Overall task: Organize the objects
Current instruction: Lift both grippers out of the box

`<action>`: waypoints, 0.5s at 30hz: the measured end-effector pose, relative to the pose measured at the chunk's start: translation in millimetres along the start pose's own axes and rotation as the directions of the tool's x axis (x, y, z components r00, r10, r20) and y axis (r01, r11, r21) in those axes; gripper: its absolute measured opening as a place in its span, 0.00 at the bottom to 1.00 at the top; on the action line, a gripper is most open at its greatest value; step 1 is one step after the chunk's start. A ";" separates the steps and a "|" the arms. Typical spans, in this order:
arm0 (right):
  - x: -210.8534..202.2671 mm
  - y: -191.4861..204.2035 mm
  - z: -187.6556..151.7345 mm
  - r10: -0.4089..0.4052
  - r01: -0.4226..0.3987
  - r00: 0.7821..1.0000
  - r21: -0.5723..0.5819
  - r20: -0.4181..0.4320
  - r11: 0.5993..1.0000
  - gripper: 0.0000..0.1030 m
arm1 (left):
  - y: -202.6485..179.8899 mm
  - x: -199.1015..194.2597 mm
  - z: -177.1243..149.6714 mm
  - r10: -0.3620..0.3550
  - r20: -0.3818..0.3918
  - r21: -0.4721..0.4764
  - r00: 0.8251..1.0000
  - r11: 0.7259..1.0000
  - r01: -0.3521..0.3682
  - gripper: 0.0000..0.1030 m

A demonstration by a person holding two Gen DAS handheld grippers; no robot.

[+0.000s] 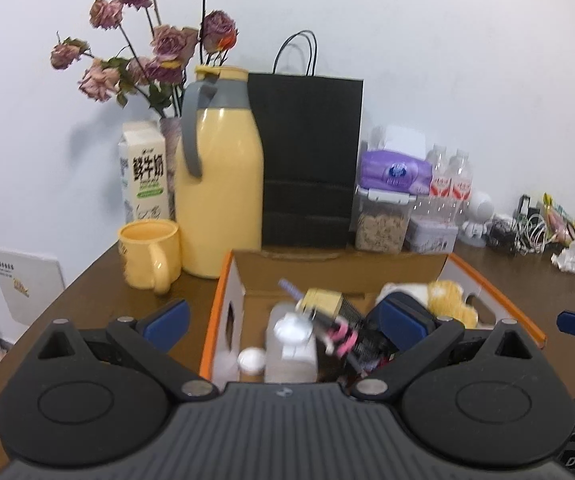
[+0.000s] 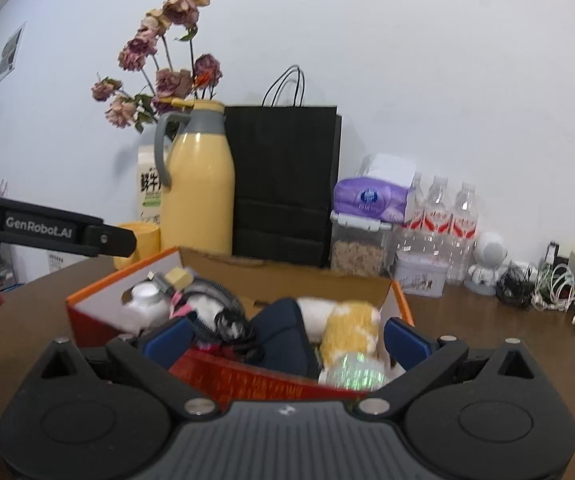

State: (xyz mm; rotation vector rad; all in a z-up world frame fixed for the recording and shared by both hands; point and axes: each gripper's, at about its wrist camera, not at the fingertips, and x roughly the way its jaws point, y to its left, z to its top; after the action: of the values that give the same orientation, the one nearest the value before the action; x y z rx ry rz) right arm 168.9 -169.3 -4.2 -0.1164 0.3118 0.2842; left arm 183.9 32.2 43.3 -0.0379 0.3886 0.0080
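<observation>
An orange-rimmed cardboard box (image 1: 223, 300) (image 2: 99, 294) stands on the brown table. It holds a white bottle (image 1: 291, 344) (image 2: 143, 300), a black and pink hairbrush (image 1: 347, 332), a yellow and white plush toy (image 1: 447, 296) (image 2: 347, 328), a dark blue item (image 2: 283, 332) and a shiny round thing (image 2: 353, 368). My left gripper (image 1: 283, 320) is open over the box's left part, nothing between its fingers. My right gripper (image 2: 283, 338) is open at the box's near right corner, its fingers astride the plush and the blue item without gripping them.
Behind the box stand a yellow jug (image 1: 219, 184), a yellow mug (image 1: 149, 252), a milk carton (image 1: 143, 172), dried roses (image 1: 147, 48) and a black paper bag (image 1: 307, 160). To the right are a cereal container (image 1: 381, 220), tissues (image 1: 395, 172), water bottles (image 2: 443, 224), a white figurine (image 2: 487, 260) and cables (image 2: 547, 284).
</observation>
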 end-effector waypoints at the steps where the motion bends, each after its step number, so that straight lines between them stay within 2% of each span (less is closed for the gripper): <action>1: -2.0 0.6 -3.1 0.006 -0.006 1.000 0.002 -0.016 1.000 1.00 | 0.9 -2.0 -3.1 0.003 -0.008 0.010 1.000 1.000 -0.003 1.00; 4: -8.8 4.1 -14.5 0.024 -0.024 0.998 -0.001 -0.061 1.000 1.00 | 3.9 -8.4 -11.0 0.015 -0.033 0.036 0.999 0.999 -0.014 1.00; 15: -29.5 14.1 -45.0 0.053 -0.053 0.987 0.001 -0.154 0.999 1.00 | 10.5 -35.0 -34.7 0.028 -0.097 0.030 0.995 0.999 -0.025 1.00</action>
State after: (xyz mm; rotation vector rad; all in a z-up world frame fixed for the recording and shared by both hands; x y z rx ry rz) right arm 125.1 -170.5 -38.3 -0.1334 0.4682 0.3291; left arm 138.3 41.4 24.2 -0.0051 0.4871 0.0269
